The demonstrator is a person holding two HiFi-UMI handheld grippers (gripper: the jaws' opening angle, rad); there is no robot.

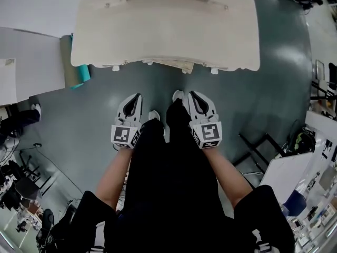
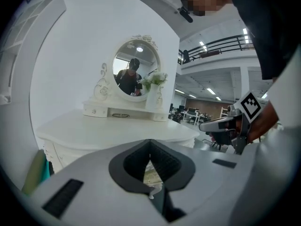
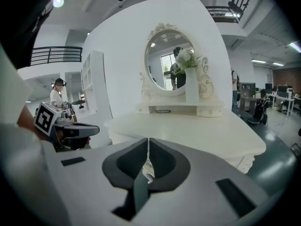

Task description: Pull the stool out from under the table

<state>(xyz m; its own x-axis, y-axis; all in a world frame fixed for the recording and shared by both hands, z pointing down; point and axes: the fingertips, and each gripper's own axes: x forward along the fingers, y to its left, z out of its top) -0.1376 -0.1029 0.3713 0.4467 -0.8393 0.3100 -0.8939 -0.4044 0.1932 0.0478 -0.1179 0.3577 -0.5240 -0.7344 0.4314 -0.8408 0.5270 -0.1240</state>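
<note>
While both forearms [image 1: 117, 174] hang low, left gripper [image 1: 137, 97] and right gripper [image 1: 192, 95] face the smooth cream worktop [image 1: 158, 33], jaws together on nothing; an oval, scroll-framed mirror [image 2: 136, 74] stands on it.

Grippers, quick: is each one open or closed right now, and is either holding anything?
Left grey gripper: closed, jaws together, holding nothing.
Right grey gripper: closed, jaws together, holding nothing.
</note>
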